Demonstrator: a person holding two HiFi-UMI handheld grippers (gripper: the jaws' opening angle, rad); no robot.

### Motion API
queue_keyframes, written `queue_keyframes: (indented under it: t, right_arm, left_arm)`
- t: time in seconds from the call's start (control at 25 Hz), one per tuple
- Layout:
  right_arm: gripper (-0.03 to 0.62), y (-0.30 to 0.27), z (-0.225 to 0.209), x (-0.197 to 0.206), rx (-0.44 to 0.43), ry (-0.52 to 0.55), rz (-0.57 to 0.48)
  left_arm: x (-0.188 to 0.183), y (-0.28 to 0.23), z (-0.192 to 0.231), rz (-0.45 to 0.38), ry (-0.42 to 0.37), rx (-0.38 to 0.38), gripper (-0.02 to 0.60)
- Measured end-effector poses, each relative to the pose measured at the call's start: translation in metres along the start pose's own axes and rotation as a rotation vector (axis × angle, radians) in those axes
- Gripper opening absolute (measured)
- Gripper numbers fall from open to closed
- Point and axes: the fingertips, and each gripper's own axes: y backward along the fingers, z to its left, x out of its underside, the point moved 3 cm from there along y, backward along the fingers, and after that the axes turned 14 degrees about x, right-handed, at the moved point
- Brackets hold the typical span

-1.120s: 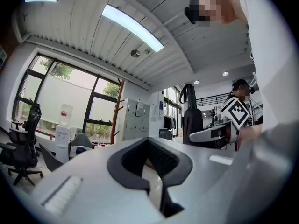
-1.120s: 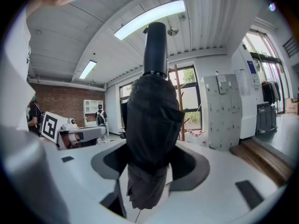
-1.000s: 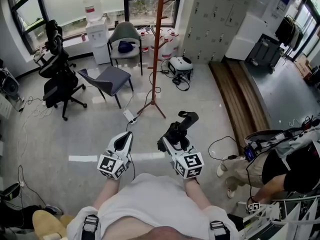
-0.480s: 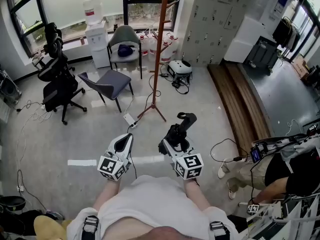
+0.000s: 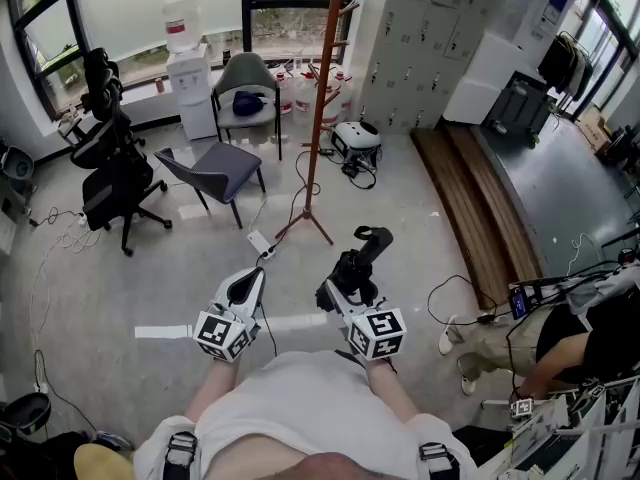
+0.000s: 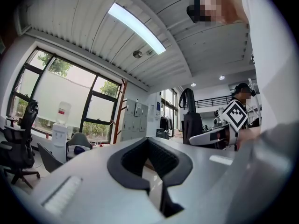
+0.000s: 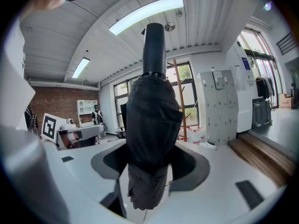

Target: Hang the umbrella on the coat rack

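My right gripper (image 5: 345, 280) is shut on a folded black umbrella (image 5: 356, 260), whose curved handle (image 5: 375, 236) points ahead and up. In the right gripper view the umbrella (image 7: 154, 125) stands upright between the jaws of the right gripper (image 7: 149, 171), its dark fabric bunched below them. My left gripper (image 5: 245, 286) is beside it on the left, shut with nothing in it; its dark pads meet in the left gripper (image 6: 152, 164) view. The reddish-brown coat rack (image 5: 318, 118) stands on the floor straight ahead, also in sight as a thin coat rack (image 7: 178, 101) pole behind the umbrella.
A grey chair (image 5: 215, 163), a black office chair (image 5: 110, 168) and a water dispenser (image 5: 190, 68) are to the left of the rack. Cables and a power strip (image 5: 258, 240) lie near its feet. Grey lockers (image 5: 420, 38) and a wooden platform (image 5: 480, 198) are right; a person (image 5: 570, 338) sits there.
The floor and tape line have slid slightly toward me in the head view, so both grippers have come a little nearer the rack. The grip on the umbrella is unchanged.
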Motion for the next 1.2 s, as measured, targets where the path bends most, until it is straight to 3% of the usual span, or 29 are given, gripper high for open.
queue_keyframes:
  t: [0.64,0.92,1.2]
  right_arm:
    - [0.262,-0.044,-0.020,-0.007,0.018,-0.005,0.002]
    - [0.262,-0.101,-0.053,-0.004,-0.015,-0.008,0.018]
    - [0.262,-0.175,-0.112,-0.022,-0.071,0.000,0.029]
  left_arm:
    - [0.004,-0.022,0.038,-0.007,-0.001,-0.007,0.010]
    - [0.022,-0.069,0.071,0.013,0.004,-0.020,0.011]
    - [0.023,-0.150,0.114,0.016,0.000,-0.066,0.010]
